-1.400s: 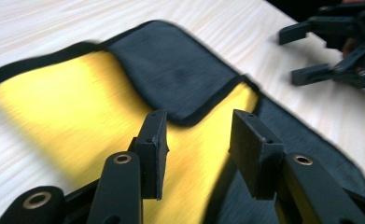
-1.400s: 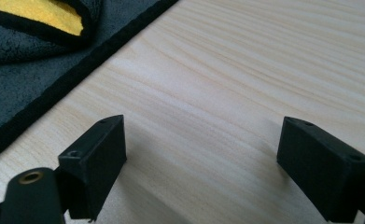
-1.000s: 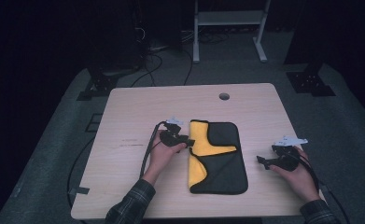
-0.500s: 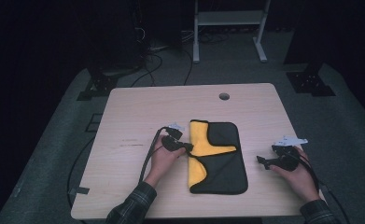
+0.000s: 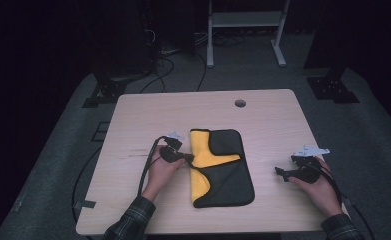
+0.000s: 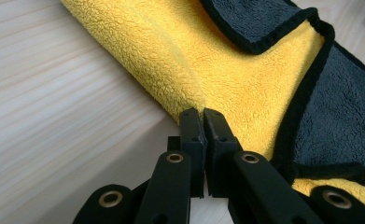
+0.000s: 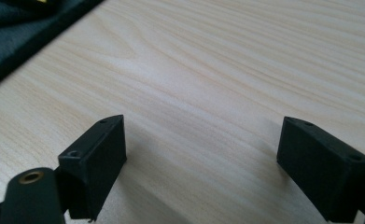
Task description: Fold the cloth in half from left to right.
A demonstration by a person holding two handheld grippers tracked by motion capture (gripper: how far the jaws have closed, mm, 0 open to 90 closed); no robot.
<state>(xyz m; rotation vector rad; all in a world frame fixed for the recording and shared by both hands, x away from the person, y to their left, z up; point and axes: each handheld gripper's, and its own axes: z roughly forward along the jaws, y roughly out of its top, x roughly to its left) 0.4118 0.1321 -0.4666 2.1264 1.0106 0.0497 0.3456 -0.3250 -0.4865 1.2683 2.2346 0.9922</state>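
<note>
Left gripper (image 6: 203, 114) closed on cloth (image 6: 245, 79).

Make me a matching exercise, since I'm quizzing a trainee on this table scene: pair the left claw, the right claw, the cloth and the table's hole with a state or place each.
Things:
1. left claw
2. right claw
3. cloth
4. hole

States or places:
A. near the table's far edge
B. jaws wide apart over bare wood
C. folded, yellow and dark grey, mid-table
D. pinched shut on the yellow folded edge

Pairs: 1-D, 2-B, 3-C, 4-A
</note>
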